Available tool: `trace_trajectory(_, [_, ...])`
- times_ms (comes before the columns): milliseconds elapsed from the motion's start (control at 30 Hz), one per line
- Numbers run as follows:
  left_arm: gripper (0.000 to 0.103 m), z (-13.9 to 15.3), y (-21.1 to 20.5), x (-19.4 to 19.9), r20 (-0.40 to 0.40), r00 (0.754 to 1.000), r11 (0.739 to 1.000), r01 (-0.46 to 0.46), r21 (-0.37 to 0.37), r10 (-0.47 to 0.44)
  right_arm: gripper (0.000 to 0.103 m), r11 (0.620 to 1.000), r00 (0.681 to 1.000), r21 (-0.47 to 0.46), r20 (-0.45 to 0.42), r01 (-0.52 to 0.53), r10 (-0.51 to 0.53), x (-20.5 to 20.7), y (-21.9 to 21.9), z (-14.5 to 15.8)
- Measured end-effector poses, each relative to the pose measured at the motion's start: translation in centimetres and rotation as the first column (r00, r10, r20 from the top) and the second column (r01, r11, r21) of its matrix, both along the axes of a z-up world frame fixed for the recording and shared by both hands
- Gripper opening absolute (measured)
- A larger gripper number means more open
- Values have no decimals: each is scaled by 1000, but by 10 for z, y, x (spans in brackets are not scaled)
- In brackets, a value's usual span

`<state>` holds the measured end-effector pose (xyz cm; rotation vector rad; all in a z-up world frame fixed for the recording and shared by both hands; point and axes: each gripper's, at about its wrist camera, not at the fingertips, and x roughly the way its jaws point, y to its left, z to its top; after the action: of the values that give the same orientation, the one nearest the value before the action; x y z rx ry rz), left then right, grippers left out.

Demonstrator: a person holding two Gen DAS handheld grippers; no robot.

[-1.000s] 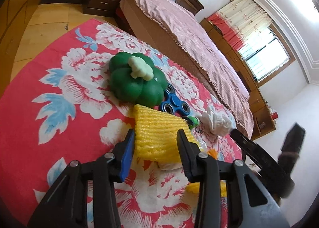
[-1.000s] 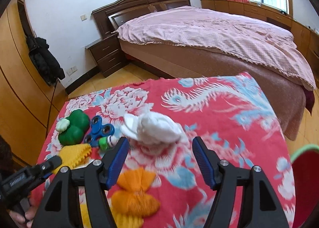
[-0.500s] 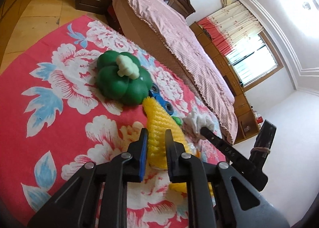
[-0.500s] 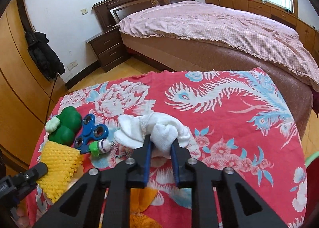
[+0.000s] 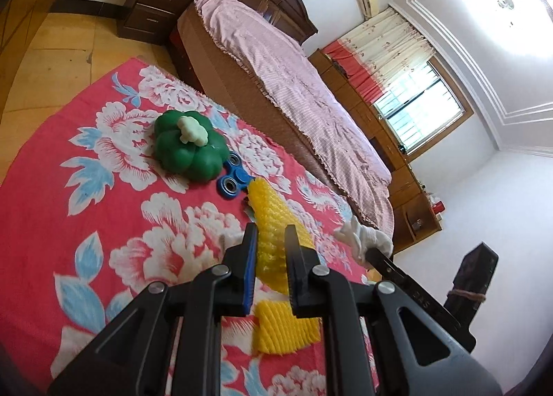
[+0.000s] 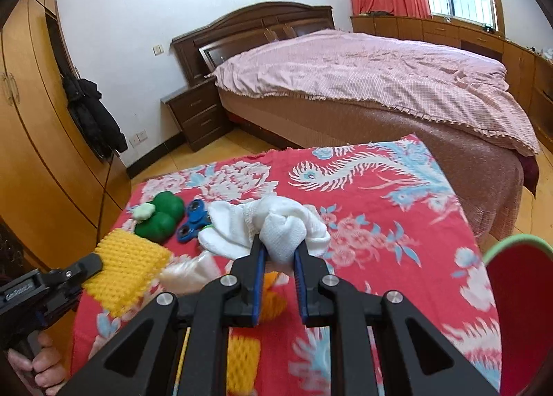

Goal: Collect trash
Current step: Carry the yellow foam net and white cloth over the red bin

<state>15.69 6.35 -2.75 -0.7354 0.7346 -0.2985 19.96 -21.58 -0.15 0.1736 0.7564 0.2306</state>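
Observation:
My left gripper (image 5: 270, 235) is shut on a yellow foam net (image 5: 273, 223) and holds it above the red floral cloth (image 5: 69, 223); the net also shows in the right wrist view (image 6: 128, 266). My right gripper (image 6: 279, 250) is shut on a crumpled white tissue wad (image 6: 276, 228), lifted off the cloth; the wad also shows in the left wrist view (image 5: 363, 237). More yellow and orange foam nets lie on the cloth below (image 5: 283, 330) (image 6: 242, 358). A clear plastic scrap (image 6: 193, 271) lies near them.
A green toy pepper (image 5: 186, 150) and a blue fidget spinner (image 5: 235, 181) lie on the cloth. A red bin with a green rim (image 6: 518, 288) stands at the right. A bed (image 6: 363, 77) and a nightstand (image 6: 197, 116) are behind. Wooden wardrobe at left.
Both grippers closed from open, the left on the yellow net and the right on the tissue wad, then lifted them off the cloth.

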Motion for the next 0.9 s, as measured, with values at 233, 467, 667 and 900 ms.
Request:
trace_trajectory(233, [14, 13, -6, -26, 17, 1000, 1000, 1, 18, -2, 17, 999, 999, 40, 29, 23, -24, -49, -13, 17])
trace_trajectory(467, [14, 23, -18, -44, 34, 999, 999, 27, 43, -29, 17, 996, 997, 66, 33, 64, -66, -86, -32, 25])
trace_trajectory(667, [14, 31, -36, -56, 34, 997, 995, 72, 64, -74, 18, 990, 992, 76, 37, 121, -124, -112, -53, 30])
trace_trajectory(900, [14, 38, -61, -67, 40, 990, 987, 133, 87, -137, 18, 982, 985, 91, 40, 166, -170, -135, -74, 30])
